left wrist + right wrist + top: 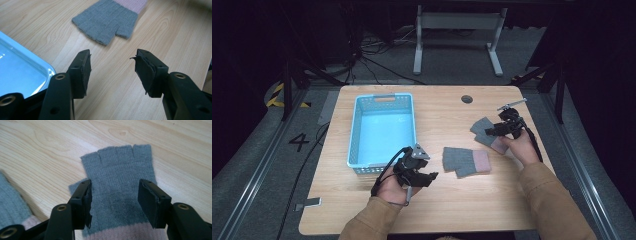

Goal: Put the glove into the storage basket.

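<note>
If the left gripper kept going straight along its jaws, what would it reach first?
Probably the nearer grey glove: the open left gripper points at it across bare table.

Far glove (486, 131): wrist end hidden beneath the right gripper (507, 127) and hand in the high view; pink cuff cut by the bottom edge between the jaws in the right gripper view. Ahead of the left gripper (112, 68), near glove (107, 21) loses its cuff at the top edge. Blue basket (22, 75) beside the left jaw runs off the picture's side.

Two grey fingerless gloves (465, 161) (486, 131), one blue basket (355, 131), one wooden table (447, 200)
</note>
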